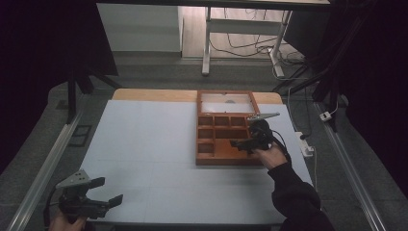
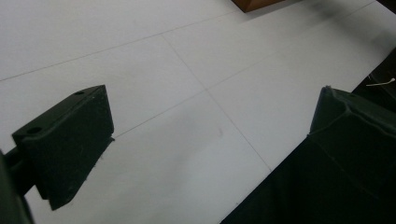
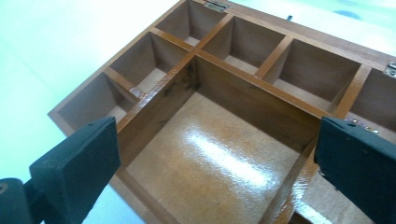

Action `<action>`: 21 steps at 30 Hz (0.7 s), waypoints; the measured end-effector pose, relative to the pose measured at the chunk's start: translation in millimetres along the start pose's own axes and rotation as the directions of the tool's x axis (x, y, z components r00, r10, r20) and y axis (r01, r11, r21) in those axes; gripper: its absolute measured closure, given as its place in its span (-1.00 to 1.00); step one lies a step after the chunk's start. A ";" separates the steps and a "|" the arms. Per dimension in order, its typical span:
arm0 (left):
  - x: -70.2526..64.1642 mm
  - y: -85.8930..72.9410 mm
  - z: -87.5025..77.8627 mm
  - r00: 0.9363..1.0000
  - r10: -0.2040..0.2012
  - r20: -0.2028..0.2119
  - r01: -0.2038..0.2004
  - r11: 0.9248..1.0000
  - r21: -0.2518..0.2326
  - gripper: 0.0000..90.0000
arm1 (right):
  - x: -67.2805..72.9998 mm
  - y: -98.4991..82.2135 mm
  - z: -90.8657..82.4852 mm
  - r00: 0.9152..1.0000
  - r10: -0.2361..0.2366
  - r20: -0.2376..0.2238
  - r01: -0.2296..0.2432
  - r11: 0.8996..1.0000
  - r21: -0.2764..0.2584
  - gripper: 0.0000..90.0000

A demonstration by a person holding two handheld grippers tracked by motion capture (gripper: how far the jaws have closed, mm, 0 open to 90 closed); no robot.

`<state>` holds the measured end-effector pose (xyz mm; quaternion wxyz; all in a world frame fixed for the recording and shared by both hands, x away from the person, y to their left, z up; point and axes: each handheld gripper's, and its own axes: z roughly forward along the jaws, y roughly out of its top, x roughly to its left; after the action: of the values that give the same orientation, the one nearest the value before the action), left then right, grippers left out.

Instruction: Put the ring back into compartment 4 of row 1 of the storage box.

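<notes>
Wooden box [image 1: 226, 144] sat on the white surface [image 1: 144, 154], right of centre, lid [image 1: 226, 102] swung open toward the far edge. Inside, small compartments ran along the far and left sides, with one big compartment [image 3: 210, 158] near the person.

Right claw [image 1: 239, 143] hung over the box's right part, jaws wide apart, nothing between them; in the right gripper view the jaws framed the big compartment, pads not touching the wood.

Left claw [image 1: 109, 192] sat at the near left corner of the surface, well apart from the box, jaws wide, holding nothing. Left gripper view showed bare surface [image 2: 187, 93] and a box corner [image 2: 254, 3] at the top.
</notes>
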<state>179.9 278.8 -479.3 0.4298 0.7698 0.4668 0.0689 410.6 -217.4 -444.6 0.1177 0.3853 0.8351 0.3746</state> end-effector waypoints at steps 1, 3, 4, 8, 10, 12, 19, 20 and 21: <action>-0.1 0.0 0.0 1.000 0.001 0.000 -0.001 1.000 0.000 -1.00 | 1.5 -0.9 -0.8 1.000 0.000 -0.004 0.000 1.000 -0.003 -0.98; -0.2 -0.1 -0.1 1.000 0.002 0.000 -0.002 1.000 -0.001 -1.00 | 4.2 -2.4 -2.0 1.000 -0.006 -0.010 0.006 1.000 -0.010 -0.98; -0.2 -0.1 -0.1 1.000 0.002 -0.001 -0.002 1.000 0.000 -1.00 | 5.9 -3.0 -2.9 1.000 -0.007 -0.011 0.007 1.000 -0.011 -0.98; 0.0 -0.1 -0.2 1.000 0.004 -0.001 -0.004 1.000 -0.001 -1.00 | 13.4 -5.9 -5.8 0.999 -0.015 -0.032 0.015 1.000 -0.022 -0.98; -0.1 -0.2 -0.3 1.000 0.004 -0.001 -0.004 1.000 -0.001 -1.00 | 17.6 -7.7 -7.5 0.999 -0.024 -0.037 0.024 0.999 -0.024 -0.98; -0.1 -0.2 -0.4 1.000 0.005 -0.001 -0.005 1.000 -0.002 -1.00 | 21.3 -9.8 -9.6 0.999 -0.030 -0.044 0.029 0.999 -0.025 -0.98; -0.2 -0.1 -0.3 1.000 0.005 -0.001 -0.005 1.000 0.000 -1.00 | 29.9 -19.6 -19.4 0.998 -0.034 -0.057 0.032 0.999 -0.034 -0.98; -0.2 -0.1 -0.3 1.000 0.005 -0.001 -0.005 1.000 -0.001 -1.00 | 30.8 -21.1 -20.8 0.998 -0.033 -0.057 0.031 0.999 -0.036 -0.98; -0.2 -0.1 -0.3 1.000 0.005 -0.002 -0.005 1.000 -0.001 -1.00 | 31.3 -22.2 -21.9 0.998 -0.034 -0.058 0.032 0.999 -0.041 -0.98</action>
<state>179.5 278.9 -479.1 0.4295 0.7707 0.4653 0.0708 366.5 -215.6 -442.4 0.1071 0.3580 0.8367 0.4003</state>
